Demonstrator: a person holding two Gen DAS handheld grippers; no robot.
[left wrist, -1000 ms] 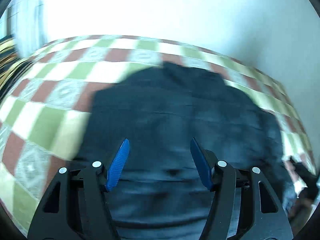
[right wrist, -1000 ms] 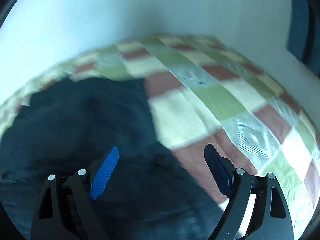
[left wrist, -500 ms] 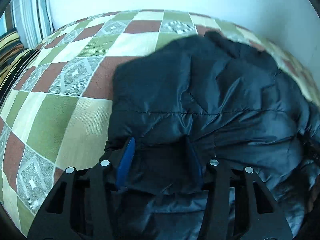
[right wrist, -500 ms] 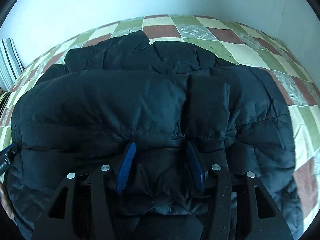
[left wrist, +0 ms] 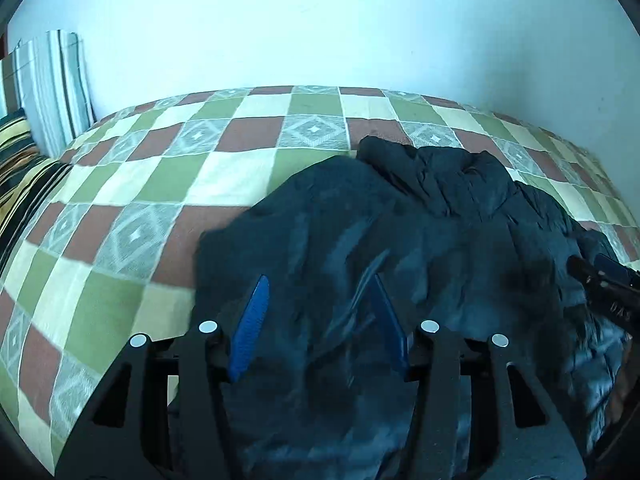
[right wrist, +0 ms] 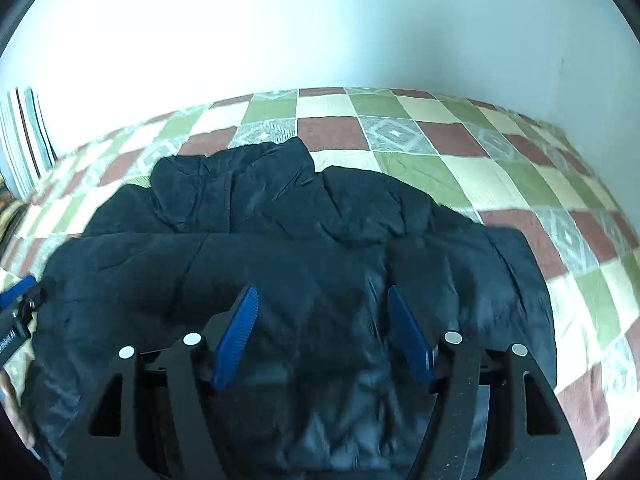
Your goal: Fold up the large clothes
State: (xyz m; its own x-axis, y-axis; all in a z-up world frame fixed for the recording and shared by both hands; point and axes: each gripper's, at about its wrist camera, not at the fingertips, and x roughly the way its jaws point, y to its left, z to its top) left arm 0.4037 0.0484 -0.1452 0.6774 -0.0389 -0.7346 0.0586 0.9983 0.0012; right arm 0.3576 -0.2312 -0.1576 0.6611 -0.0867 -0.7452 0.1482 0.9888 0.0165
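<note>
- Bed [left wrist: 168,184]: checked cover, with the jacket [left wrist: 400,240] heaped across its near side.
- Jacket: dark, puffy and soft; probably light, bulky and slick, so pinch a hem or seam, not smooth padding.
- Right gripper [right wrist: 324,336]: jaws just widened, apart over cloth.
- Left gripper [left wrist: 320,320]: apart, gripping nothing.

Both rigs look the same: left hand-held gripper [left wrist: 320,320] and right hand-held gripper [right wrist: 324,332] have chunky black frames with cutouts, ribbed blue pads [right wrist: 236,336], and round silver screws [left wrist: 208,326] on the knuckles.
</note>
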